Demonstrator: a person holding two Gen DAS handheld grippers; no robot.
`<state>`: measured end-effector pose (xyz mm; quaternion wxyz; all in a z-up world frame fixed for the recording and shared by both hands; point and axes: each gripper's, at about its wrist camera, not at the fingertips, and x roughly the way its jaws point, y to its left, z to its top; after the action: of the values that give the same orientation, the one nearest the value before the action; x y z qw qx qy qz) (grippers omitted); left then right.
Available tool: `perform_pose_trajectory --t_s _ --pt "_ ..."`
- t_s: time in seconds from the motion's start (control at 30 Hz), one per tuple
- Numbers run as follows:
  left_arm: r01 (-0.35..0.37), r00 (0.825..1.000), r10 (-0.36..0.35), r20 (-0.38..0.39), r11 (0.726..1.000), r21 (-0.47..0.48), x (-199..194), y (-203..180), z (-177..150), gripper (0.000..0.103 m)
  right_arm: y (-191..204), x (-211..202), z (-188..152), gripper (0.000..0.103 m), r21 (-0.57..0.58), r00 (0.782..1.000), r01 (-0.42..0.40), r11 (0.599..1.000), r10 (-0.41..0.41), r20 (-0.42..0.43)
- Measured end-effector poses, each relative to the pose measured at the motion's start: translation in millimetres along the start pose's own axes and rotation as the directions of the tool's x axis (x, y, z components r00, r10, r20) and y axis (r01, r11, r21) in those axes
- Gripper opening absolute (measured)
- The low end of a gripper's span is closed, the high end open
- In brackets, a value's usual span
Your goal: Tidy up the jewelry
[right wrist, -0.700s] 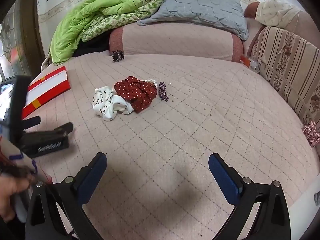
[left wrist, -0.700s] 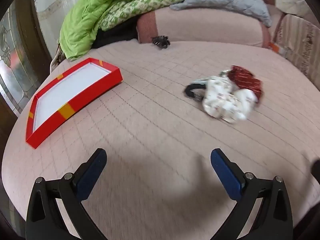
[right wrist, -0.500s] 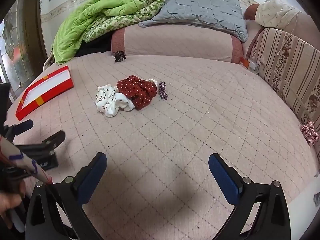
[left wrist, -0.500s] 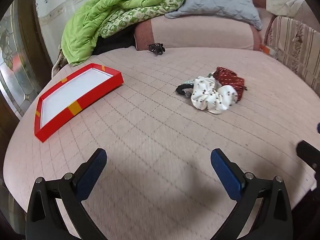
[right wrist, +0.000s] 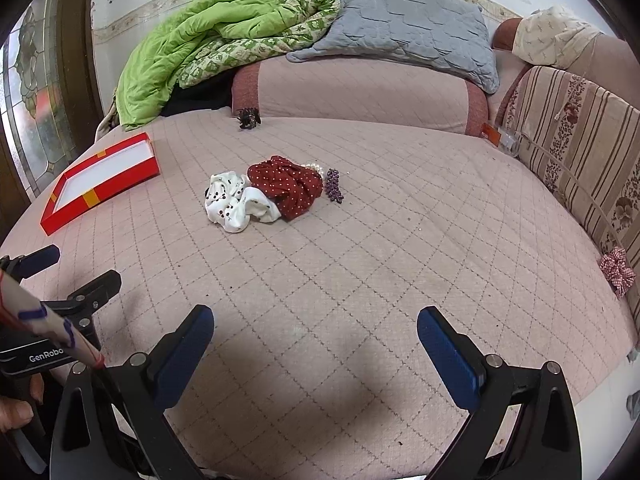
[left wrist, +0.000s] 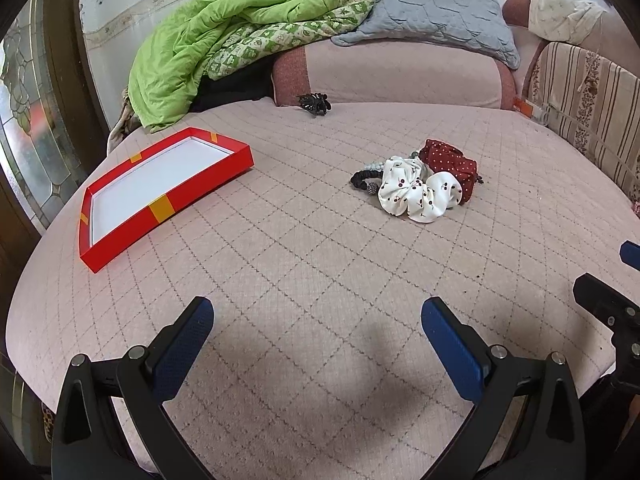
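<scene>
A small heap lies mid-bed: a white cherry-print scrunchie (left wrist: 416, 194) (right wrist: 236, 206), a dark red dotted scrunchie (left wrist: 450, 162) (right wrist: 290, 188), a black hair tie (left wrist: 362, 180), a pearl string (right wrist: 316, 167) and a purple beaded piece (right wrist: 333, 190). A shallow red box (left wrist: 200, 186) (right wrist: 104, 190) with a white floor sits to the left. My left gripper (left wrist: 318, 324) hangs open over the near bed, well short of the heap. My right gripper (right wrist: 314, 334) is open too, with nothing between its fingers. The left gripper's fingers (right wrist: 40, 258) show at the right wrist view's left edge.
A black claw clip (left wrist: 314, 104) (right wrist: 249, 117) lies by the pink bolster (left wrist: 400, 76). A green quilt (left wrist: 224, 28) and a grey pillow (right wrist: 404, 26) are piled behind. A striped cushion (right wrist: 580, 140) lines the right side, with a checked scrunchie (right wrist: 618, 272) at its foot.
Both views have pulled back and steadied. The heap and red box sit farther off and sharper in the left wrist view. In the right wrist view the left gripper has dropped lower at the left edge.
</scene>
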<state>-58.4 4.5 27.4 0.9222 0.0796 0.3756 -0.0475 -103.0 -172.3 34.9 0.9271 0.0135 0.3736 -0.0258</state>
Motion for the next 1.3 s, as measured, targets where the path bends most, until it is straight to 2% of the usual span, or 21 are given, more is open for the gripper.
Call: perform_pose_trajectory --t_s 0.03,0.23,0.4,0.87,1.2,1.3 --pt "0.037 0.998 -0.035 0.045 0.999 -0.039 -1.2 -0.1 -9.7 0.103 -1.4 -0.1 0.0 0.103 0.001 1.000 0.000 1.000 0.000 0.000" --pt "0.057 0.996 -0.053 0.066 0.997 -0.055 -2.9 2.6 -11.4 0.103 -2.6 0.3 -0.8 0.103 -0.002 1.000 0.000 1.000 -0.001 -0.004" --pt "0.012 0.999 -0.012 0.039 1.000 -0.007 -1.3 -0.1 -9.0 0.103 -2.1 1.0 -0.9 0.103 -0.001 1.000 0.001 1.000 -0.001 -0.007" --pt "-0.014 1.000 0.014 0.014 1.000 0.027 2.5 -1.3 -7.9 0.103 -5.5 4.2 0.0 0.103 0.003 1.000 -0.001 1.000 0.001 -0.018" --pt "-0.005 1.000 0.005 -0.003 1.000 0.027 5.0 -1.3 -7.8 0.103 -5.8 7.7 1.5 0.103 0.007 1.000 -0.005 1.000 0.006 -0.028" --pt "0.012 0.999 -0.012 -0.032 1.000 0.015 6.7 0.4 -6.4 0.103 -5.9 7.8 1.5 0.103 0.007 1.000 -0.006 1.000 0.006 -0.029"
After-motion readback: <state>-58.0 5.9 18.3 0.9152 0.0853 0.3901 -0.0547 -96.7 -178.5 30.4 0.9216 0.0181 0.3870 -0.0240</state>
